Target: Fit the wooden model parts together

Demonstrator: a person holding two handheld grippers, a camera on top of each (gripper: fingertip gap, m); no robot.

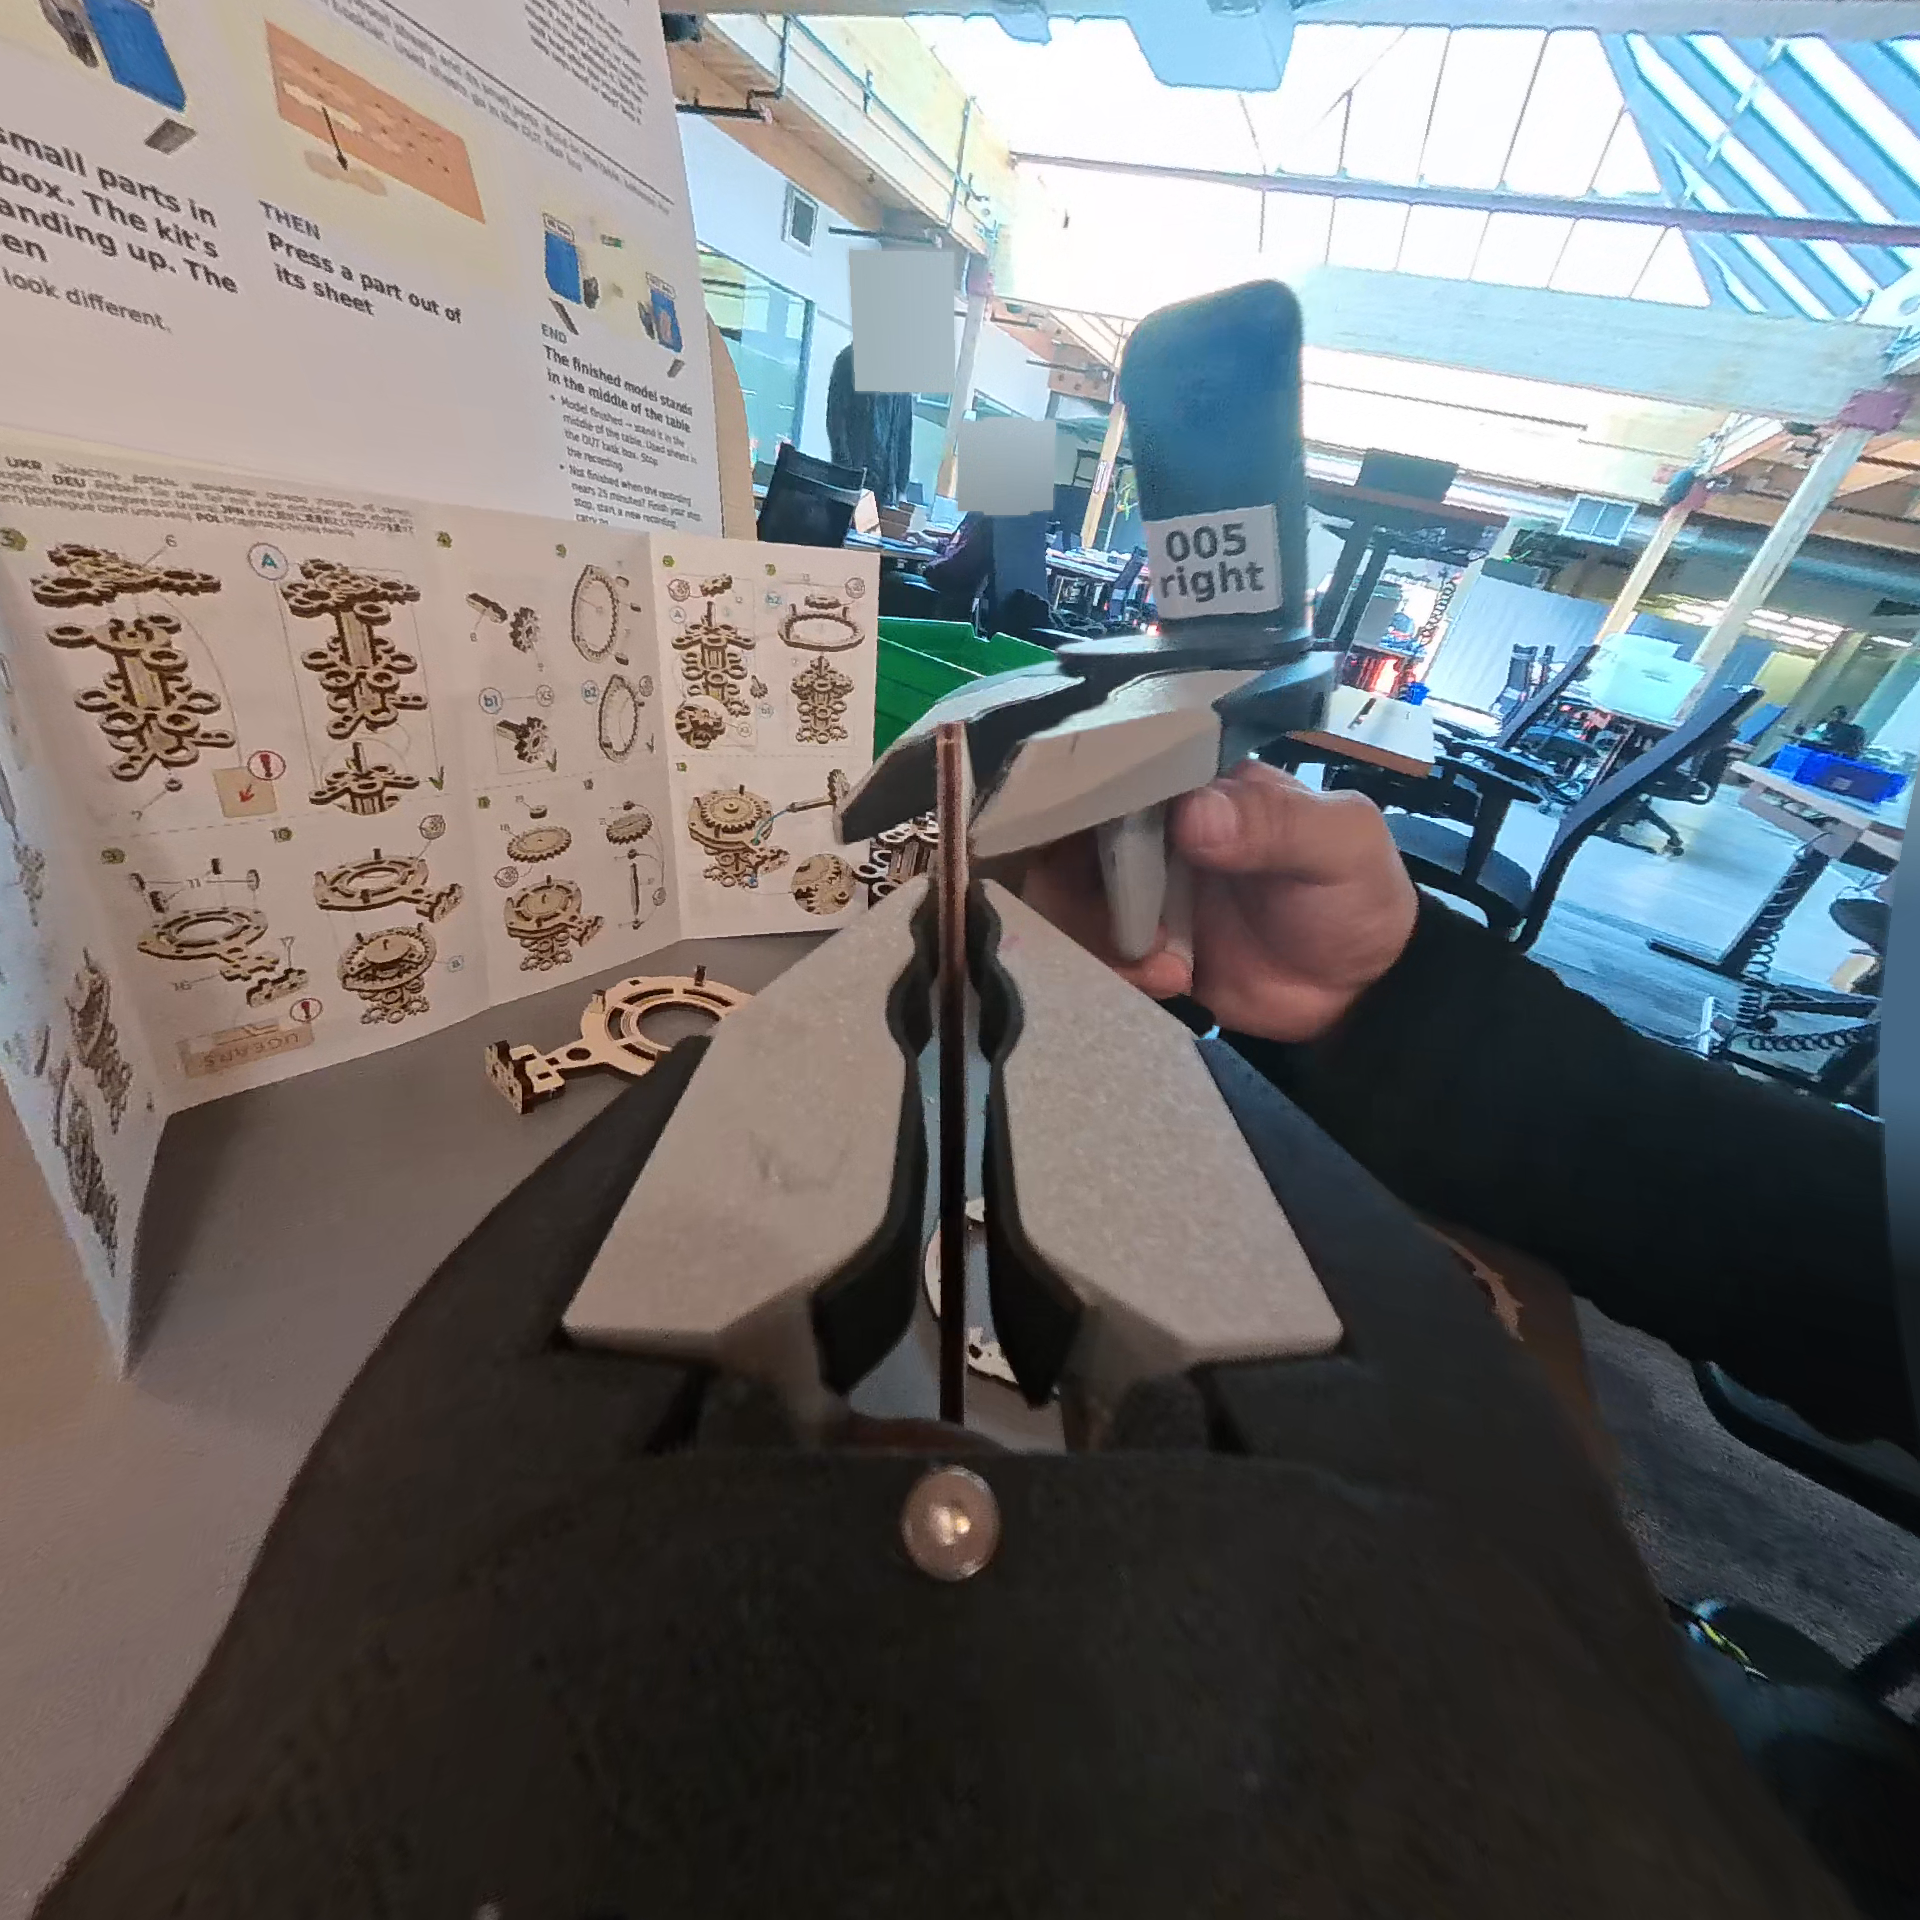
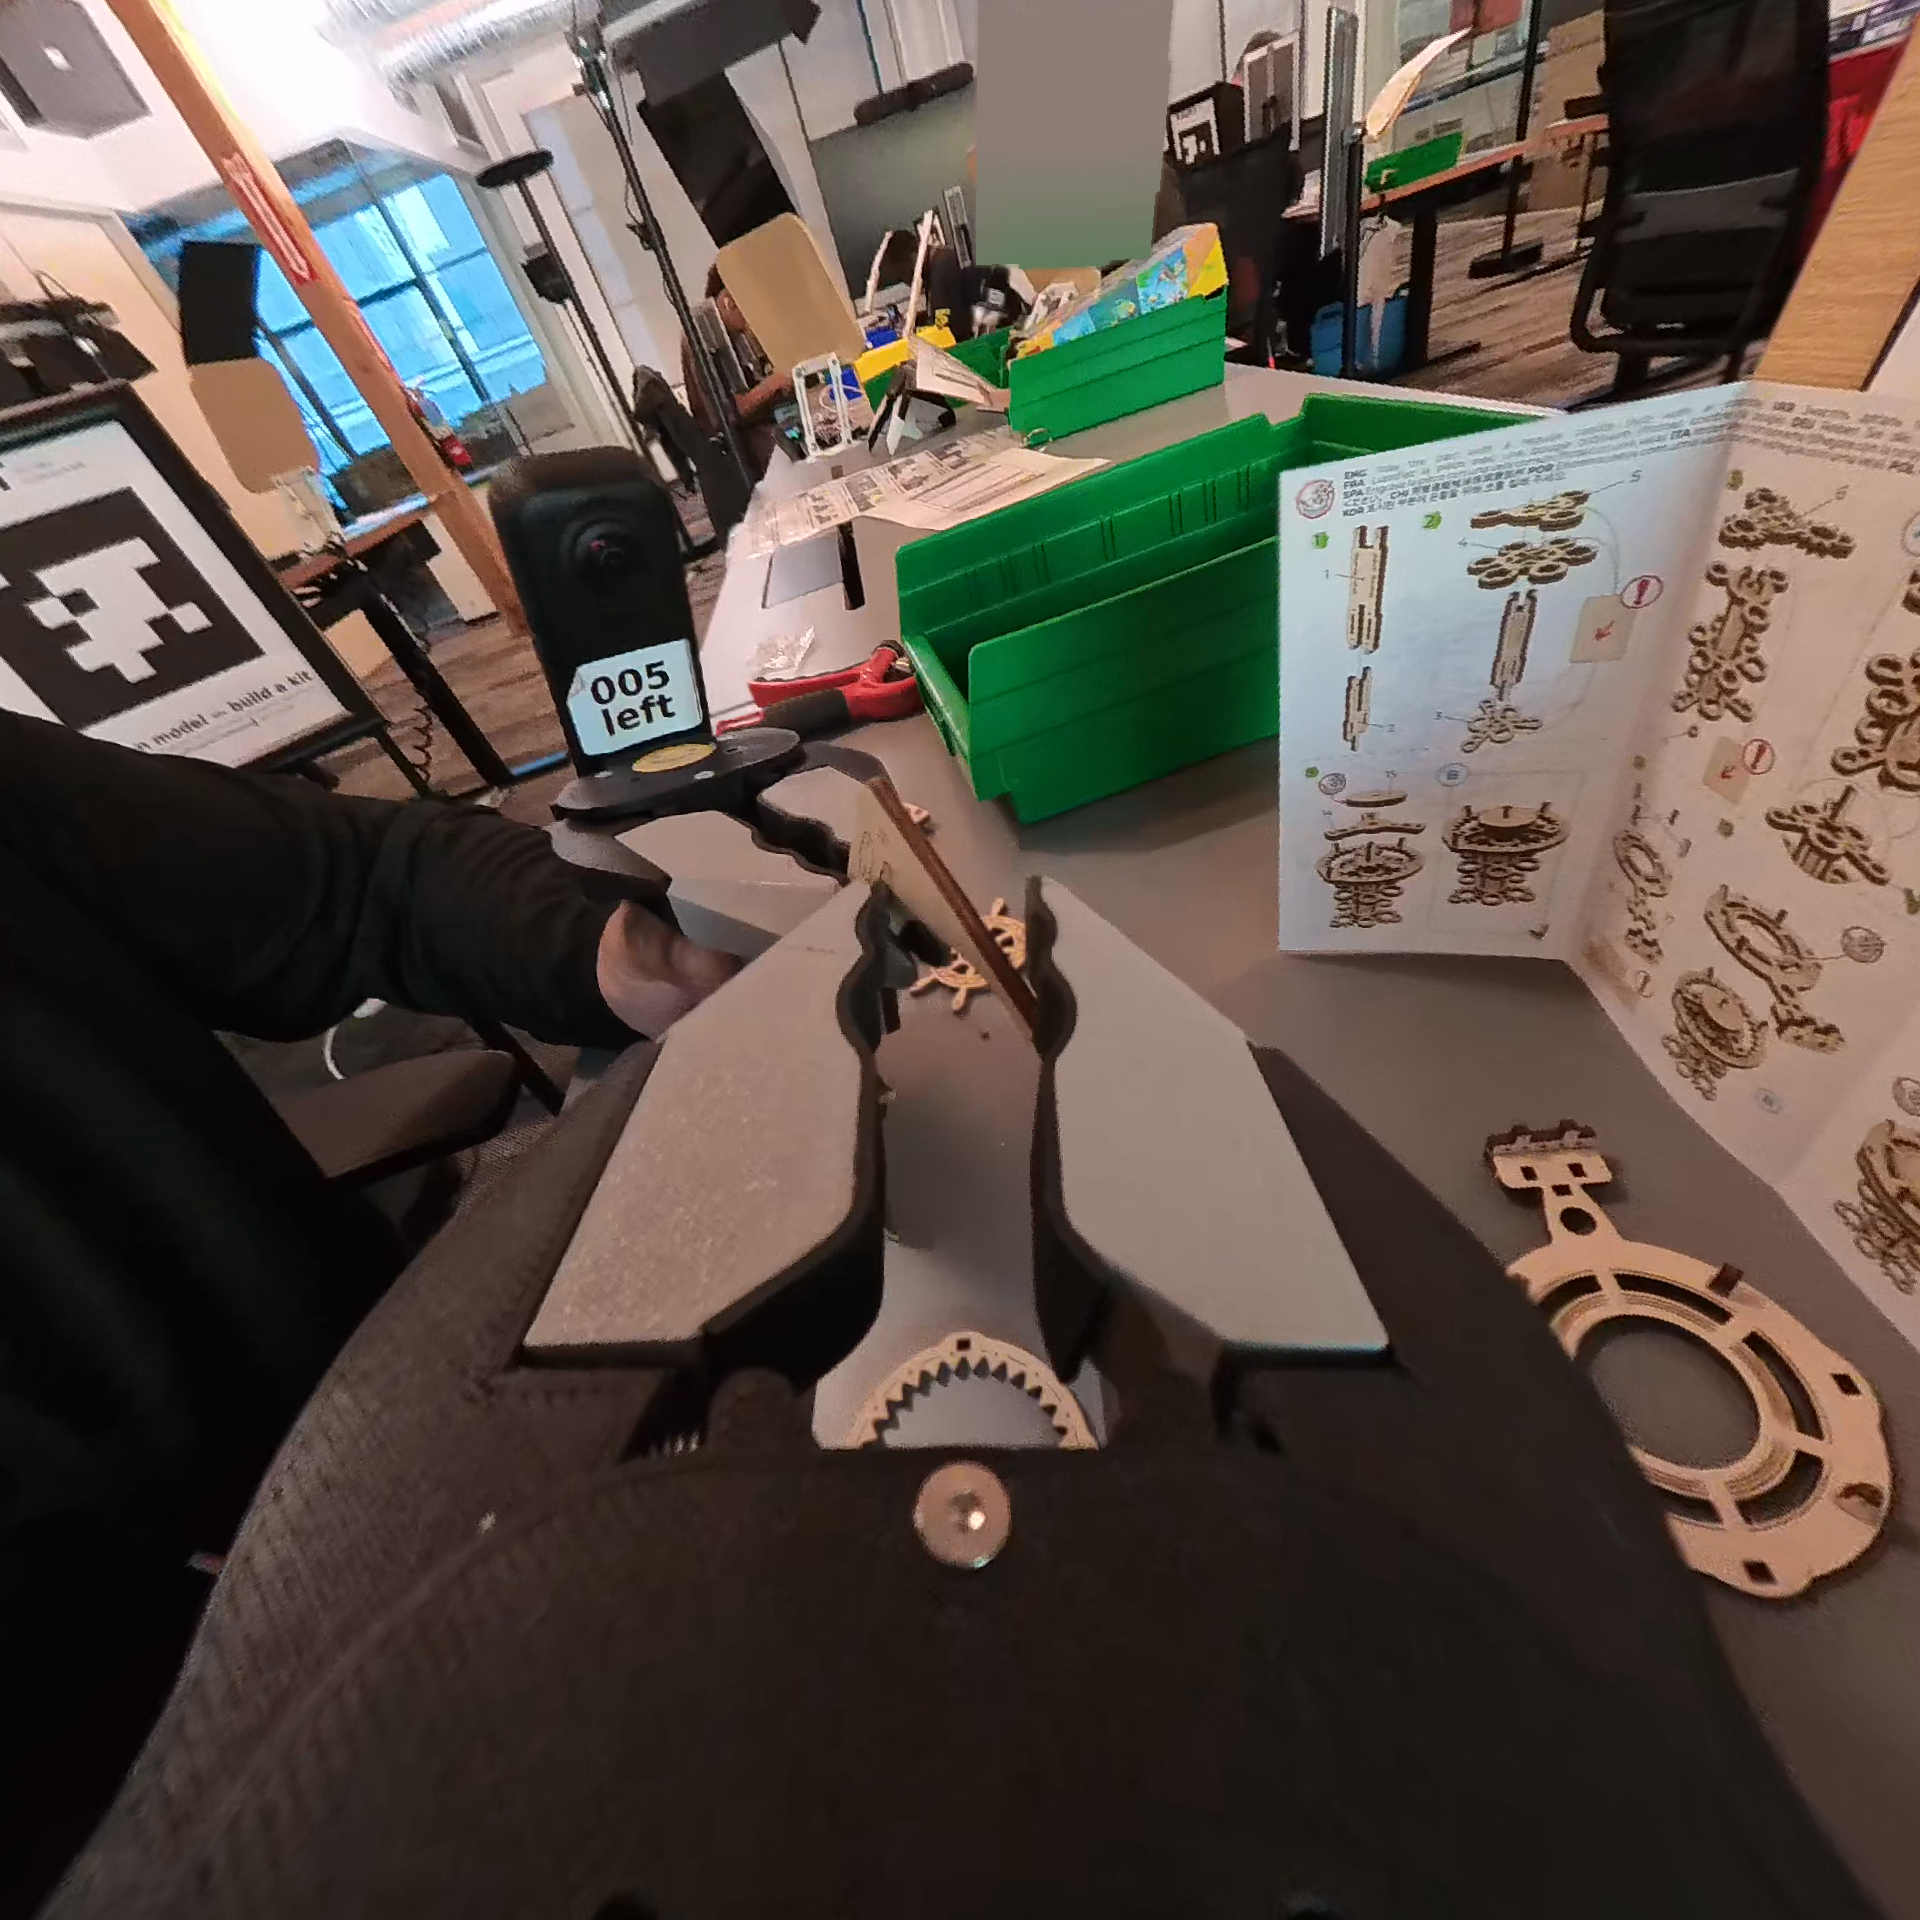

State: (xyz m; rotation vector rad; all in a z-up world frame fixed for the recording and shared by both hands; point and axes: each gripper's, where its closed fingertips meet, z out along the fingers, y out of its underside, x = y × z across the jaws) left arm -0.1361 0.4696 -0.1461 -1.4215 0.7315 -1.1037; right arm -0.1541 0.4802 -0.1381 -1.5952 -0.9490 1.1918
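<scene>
Each gripper, left (image 1: pixel 951 914) and right (image 2: pixel 951 914), has two pale grey faceted fingers (image 1: pixel 790 1143) with black wavy-edged inner pads. These mount on a black textured body carrying one silver screw (image 1: pixel 951 1522) at 6 o'clock. A black camera block (image 1: pixel 1216 457) with a white label stands on top. Both arms wear black sleeves (image 1: pixel 1621 1132).

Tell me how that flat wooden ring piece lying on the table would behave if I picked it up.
The wooden ring piece looks thin and full of cutouts, so it is probably light and stiff. Its narrow neck toward the toothed end could snap if bent. Lying flat on the table, its edge may be hard to catch; it should not roll.
</scene>
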